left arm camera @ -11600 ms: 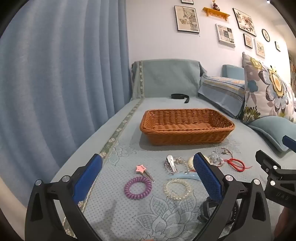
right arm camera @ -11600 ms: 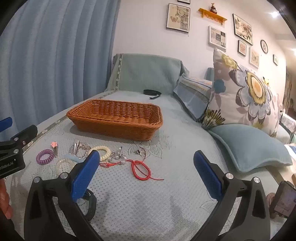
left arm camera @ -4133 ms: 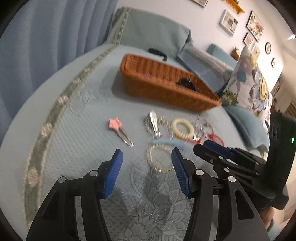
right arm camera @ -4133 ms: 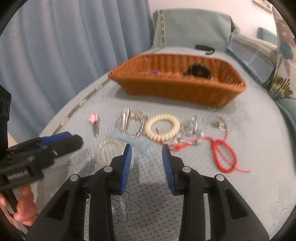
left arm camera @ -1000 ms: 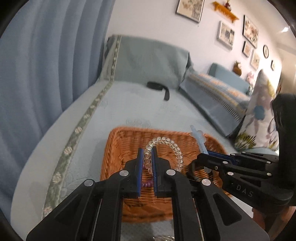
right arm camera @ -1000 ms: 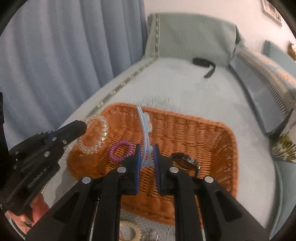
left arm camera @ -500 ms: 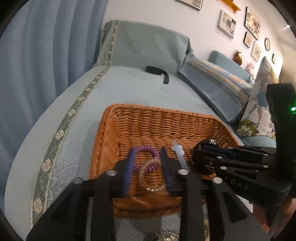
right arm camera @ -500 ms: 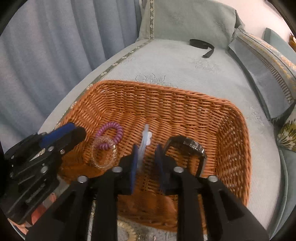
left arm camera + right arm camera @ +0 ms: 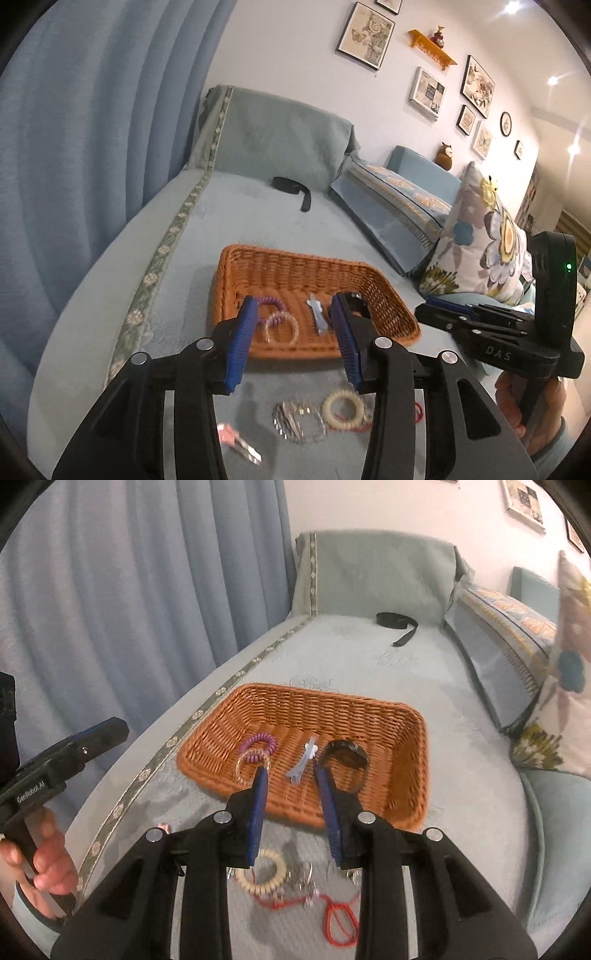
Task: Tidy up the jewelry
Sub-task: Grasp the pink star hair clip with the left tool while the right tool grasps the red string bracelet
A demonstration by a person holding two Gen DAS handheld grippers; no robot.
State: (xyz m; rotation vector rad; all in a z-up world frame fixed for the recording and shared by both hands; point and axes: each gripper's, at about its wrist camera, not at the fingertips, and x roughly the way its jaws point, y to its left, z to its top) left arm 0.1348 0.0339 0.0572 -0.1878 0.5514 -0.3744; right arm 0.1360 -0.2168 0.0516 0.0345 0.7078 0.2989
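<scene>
Both grippers are hanging open and holding nothing: the left gripper (image 9: 293, 325) and the right gripper (image 9: 290, 792). The clear bracelet (image 9: 248, 766), purple hair tie (image 9: 258, 746) and blue clip (image 9: 301, 763) are lying inside the wicker basket (image 9: 369, 705).

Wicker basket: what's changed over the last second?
Both grippers let go: the left gripper dropped the clear coil bracelet and the right gripper the pale blue hair clip into the orange wicker basket, and both backed off, open. The purple coil tie and black watch are unmoved.
</scene>
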